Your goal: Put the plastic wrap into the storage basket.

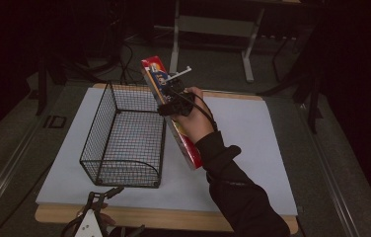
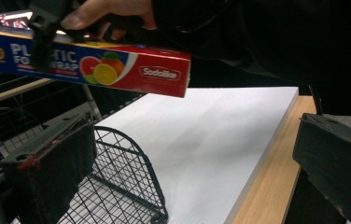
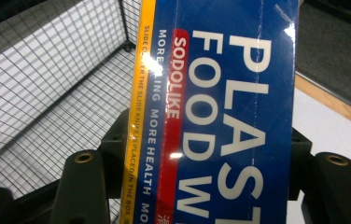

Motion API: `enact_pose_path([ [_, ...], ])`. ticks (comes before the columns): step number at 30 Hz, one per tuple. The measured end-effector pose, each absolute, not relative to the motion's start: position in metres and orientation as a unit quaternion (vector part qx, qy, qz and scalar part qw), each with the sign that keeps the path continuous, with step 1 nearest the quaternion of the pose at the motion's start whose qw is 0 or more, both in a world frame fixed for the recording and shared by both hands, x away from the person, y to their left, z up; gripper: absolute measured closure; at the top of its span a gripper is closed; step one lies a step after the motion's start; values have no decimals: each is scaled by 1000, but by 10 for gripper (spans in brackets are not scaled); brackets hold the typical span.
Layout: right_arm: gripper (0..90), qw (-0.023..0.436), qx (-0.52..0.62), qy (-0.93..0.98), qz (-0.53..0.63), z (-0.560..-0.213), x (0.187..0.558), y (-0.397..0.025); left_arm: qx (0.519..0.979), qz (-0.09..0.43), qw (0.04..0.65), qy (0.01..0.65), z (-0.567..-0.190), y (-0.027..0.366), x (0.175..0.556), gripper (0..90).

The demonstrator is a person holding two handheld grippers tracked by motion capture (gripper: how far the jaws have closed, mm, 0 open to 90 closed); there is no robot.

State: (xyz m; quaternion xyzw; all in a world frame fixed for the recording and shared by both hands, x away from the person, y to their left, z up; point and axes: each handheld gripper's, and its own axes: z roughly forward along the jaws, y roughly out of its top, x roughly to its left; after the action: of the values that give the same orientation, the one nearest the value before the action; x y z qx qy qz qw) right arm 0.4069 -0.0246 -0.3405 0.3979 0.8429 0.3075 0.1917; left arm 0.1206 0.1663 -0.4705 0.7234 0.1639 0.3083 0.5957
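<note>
The right gripper is clamped on the plastic wrap box, held tilted beside the wire basket; the left gripper, jaws apart, rests at the counter edge; its view shows fruit print

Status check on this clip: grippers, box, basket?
Right gripper shut on wrap box, held beside wire basket. Left gripper open, idle at table edge.

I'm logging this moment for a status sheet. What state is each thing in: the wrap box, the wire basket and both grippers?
plastic wrap box: closed, held in the air, tilted, beside the basket's right wall.
wire basket: upright on the white board, nothing in it.
right gripper: shut on the box.
left gripper: open, holding nothing, at the table's near edge.
</note>
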Motion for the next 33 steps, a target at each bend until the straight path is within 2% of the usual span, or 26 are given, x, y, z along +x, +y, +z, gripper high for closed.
enact_pose_path([
  [26, 395, 183, 311, 864, 351, -335, 403, 63, 717, 304, 604, 168, -469, 170, 117, 1],
  [33, 395, 182, 324, 854, 365, -339, 405, 81, 719, 303, 603, 168, -470, 170, 116, 1],
])
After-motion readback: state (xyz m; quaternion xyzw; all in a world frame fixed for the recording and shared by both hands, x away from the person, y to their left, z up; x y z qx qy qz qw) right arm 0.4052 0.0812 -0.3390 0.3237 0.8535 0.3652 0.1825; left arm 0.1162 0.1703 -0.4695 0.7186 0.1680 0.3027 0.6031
